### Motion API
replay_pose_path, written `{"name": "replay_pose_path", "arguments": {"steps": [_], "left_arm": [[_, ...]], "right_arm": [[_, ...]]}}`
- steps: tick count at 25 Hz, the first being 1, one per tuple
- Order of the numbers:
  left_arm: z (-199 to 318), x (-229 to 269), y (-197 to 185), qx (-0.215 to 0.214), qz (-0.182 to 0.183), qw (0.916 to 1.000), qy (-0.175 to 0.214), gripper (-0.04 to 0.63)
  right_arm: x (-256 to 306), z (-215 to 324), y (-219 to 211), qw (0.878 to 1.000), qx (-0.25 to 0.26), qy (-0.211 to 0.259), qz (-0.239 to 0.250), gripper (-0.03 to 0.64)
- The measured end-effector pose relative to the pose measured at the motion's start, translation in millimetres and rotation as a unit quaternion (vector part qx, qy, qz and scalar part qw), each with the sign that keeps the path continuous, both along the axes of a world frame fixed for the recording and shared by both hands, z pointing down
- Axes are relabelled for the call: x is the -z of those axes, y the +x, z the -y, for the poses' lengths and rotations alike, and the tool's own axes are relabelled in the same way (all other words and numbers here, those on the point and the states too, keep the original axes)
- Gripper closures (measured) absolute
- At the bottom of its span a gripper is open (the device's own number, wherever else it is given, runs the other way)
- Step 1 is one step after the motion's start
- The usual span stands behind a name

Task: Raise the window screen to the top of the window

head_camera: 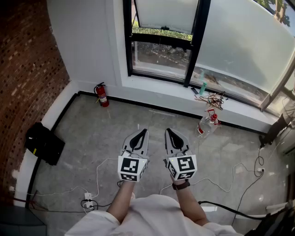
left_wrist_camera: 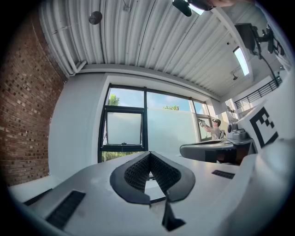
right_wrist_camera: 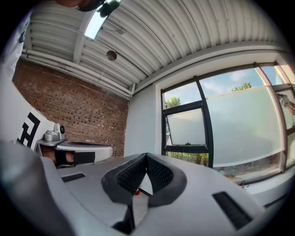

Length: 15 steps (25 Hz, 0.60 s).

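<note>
The black-framed window [head_camera: 161, 44] stands in the far wall, with a pale translucent panel [head_camera: 166, 13] in its upper part and greenery showing in the gap below it. In the left gripper view the same panel [left_wrist_camera: 123, 129] fills most of the frame. It also appears in the right gripper view [right_wrist_camera: 186, 127]. My left gripper [head_camera: 140, 134] and right gripper [head_camera: 171, 133] are held side by side and level over the floor, well short of the window and pointing at it. Both are shut with nothing between the pads; the closed tips show in their own views [left_wrist_camera: 150, 155] [right_wrist_camera: 146, 156].
A red fire extinguisher [head_camera: 101, 94] stands by the wall under the window's left side. A plastic bottle [head_camera: 206, 124] and tangled cables [head_camera: 213, 99] sit by the sill at right. A black bag [head_camera: 44, 144] lies against the brick wall [head_camera: 27, 60]. White cords and a power strip [head_camera: 87, 199] cross the floor.
</note>
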<state>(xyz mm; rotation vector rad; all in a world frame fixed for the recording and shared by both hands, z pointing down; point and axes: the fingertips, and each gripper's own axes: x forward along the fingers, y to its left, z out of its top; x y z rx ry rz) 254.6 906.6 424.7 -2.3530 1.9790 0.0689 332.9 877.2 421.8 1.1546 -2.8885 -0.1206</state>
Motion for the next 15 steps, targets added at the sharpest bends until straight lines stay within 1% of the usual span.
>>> {"name": "replay_pose_path", "arguments": {"steps": [4,10,15], "left_arm": [[0.0,-4.8,-3.4,-0.008,-0.008,0.9999,-0.003,0.595],[-1.3,-10.4,-16.4,-0.011,-0.008,0.9997,-0.02,0.595],[-8.9,-17.9,-32.2,-0.017,-0.024,0.9994,-0.019,0.595]], "right_arm": [[-4.2,1.2,-4.6,1.0,-0.008,-0.006,0.003,0.617],[-23.3,2.3,-16.4,0.999,-0.021,-0.049,-0.011,0.617],[-28.5,-6.0,-30.7,0.998,-0.035,-0.052,-0.005,0.617]]}}
